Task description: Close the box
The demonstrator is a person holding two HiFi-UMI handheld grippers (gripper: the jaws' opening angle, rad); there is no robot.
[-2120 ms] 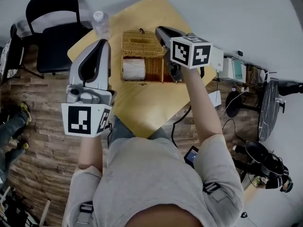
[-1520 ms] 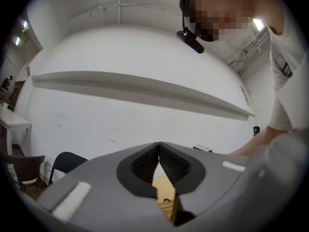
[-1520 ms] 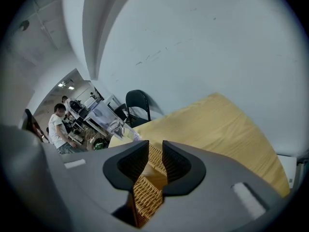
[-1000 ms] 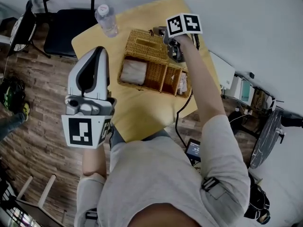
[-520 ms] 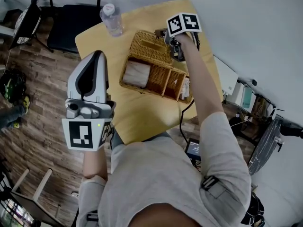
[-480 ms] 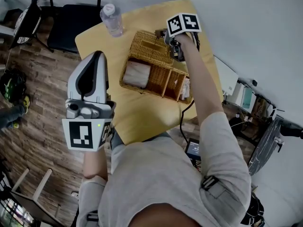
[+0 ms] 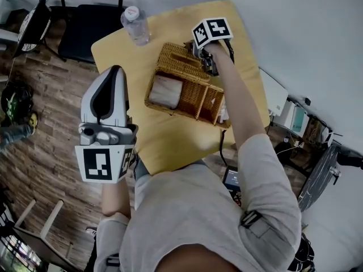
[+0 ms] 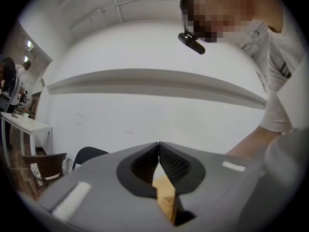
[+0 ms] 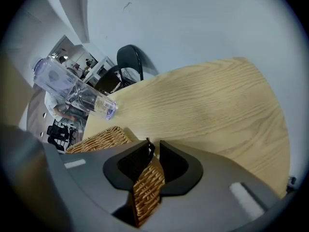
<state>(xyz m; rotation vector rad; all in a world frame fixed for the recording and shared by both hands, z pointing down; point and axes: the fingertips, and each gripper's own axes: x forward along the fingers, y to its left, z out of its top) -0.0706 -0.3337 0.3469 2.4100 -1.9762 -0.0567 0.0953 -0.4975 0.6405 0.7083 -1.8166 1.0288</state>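
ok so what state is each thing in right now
box: open
lid: lifted, at the box's far side, edge between the right tool's jaws
right tool: shut on lid
left tool: shut, empty, held off the table
bottle: upright, cap on

Between the matt grey plastic jaws of the right gripper [image 9: 153,146], the box [image 9: 147,190] is rough woven wicker, the counter [image 9: 217,105] beyond it smooth pale grained wood, and the bottle [image 9: 72,93] to its left clear glossy plastic.
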